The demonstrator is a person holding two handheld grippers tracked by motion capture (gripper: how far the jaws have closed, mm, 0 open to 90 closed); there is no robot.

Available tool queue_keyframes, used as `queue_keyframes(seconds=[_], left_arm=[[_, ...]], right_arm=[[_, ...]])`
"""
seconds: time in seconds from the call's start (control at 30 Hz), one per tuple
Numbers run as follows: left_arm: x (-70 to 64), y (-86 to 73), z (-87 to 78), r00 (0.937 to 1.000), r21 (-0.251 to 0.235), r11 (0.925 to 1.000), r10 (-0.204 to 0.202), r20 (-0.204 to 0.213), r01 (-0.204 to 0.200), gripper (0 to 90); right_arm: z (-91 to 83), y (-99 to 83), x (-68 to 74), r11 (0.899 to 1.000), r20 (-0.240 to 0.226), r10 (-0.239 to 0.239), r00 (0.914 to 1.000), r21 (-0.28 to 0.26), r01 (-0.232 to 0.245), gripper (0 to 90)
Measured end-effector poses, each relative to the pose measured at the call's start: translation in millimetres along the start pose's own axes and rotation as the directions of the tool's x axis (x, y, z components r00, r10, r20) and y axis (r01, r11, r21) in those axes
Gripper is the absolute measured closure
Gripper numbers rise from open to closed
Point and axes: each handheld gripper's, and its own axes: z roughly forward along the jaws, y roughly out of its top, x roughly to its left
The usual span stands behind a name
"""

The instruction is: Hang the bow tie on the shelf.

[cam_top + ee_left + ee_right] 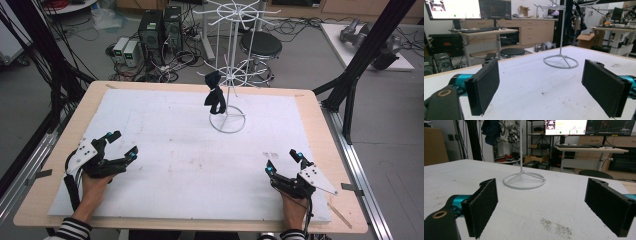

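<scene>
A white wire rack point(230, 60) stands on a ring base at the far middle of the white board point(175, 150). A dark cloth item point(215, 95) hangs from one of its lower arms. My left gripper point(122, 145) rests at the board's near left, open, nothing between its jaws. My right gripper point(284, 161) rests at the near right, open and empty too. In the left gripper view the rack's base point(560, 61) lies ahead between the pads point(484, 87). In the right gripper view the rack base point(524, 180) sits ahead and the dark cloth point(491, 130) hangs at upper left.
The board lies on a wooden table point(320, 115). A thin wooden stick point(342, 215) lies at the table's near right edge. Black frame posts point(360, 55) rise at the right and left. A stool point(260, 47) and computer towers point(150, 30) stand on the floor beyond.
</scene>
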Motion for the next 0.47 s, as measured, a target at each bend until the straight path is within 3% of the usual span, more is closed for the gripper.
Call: queue_keyframes(seconds=[0.27,0.47], left_arm=[[-8.8,-18.7,-9.1,0.9991,-0.035,0.9988,0.035,-0.024,-0.036,15.4],[-6.5,-18.9,-8.6,0.9989,-0.028,0.9996,0.007,-0.046,-0.008,15.2]], right_arm=[[0.1,0.0,-0.2,1.0,0.002,-0.007,1.0,-0.002,0.007,10.5],[0.9,0.3,-0.1,1.0,0.003,-0.011,0.9999,0.004,0.011,10.5]])
